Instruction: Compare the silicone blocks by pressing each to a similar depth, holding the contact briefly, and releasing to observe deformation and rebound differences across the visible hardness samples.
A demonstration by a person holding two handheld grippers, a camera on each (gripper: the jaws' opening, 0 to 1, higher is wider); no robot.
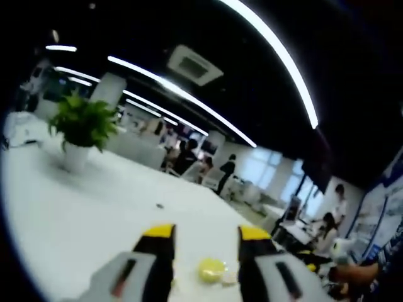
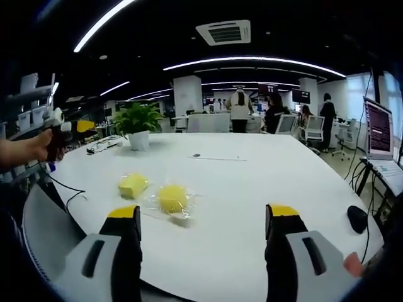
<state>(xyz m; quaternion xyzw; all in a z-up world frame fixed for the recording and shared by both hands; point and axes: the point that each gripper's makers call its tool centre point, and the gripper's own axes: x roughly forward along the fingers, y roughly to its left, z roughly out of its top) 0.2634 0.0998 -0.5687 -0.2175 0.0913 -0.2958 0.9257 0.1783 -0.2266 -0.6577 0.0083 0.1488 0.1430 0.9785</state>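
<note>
While I am lining up for the first press, I am reading the right gripper [image 2: 201, 220] as spread wide, its yellow-tipped black jaws standing apart with nothing between them. Both silicone blocks are lying ahead of it on the white table [image 2: 264, 182], off towards its left jaw rather than on the centre line. The rounder yellow block [image 2: 172, 197] is sitting nearer, just beyond that left jaw tip; the squarer yellow block [image 2: 133, 184] is lying just beside it, further left and a little further away. Each seems to be wrapped in clear, crinkled film that is catching the light, and I am judging both as soft, matte and slightly domed.

Through the left gripper view I am seeing the left gripper [image 1: 206, 234] also parted and holding nothing, with a yellow block [image 1: 211, 269] lying low between its jaws, almost on its axis; which of the two it is I cannot tell. I am judging the left gripper better aligned for a straight push down, while the right would need to swing left first.

Further off, a potted plant [image 2: 138, 124] is standing on the table, and a dark mouse [image 2: 357, 218] is resting near the right edge.
</note>
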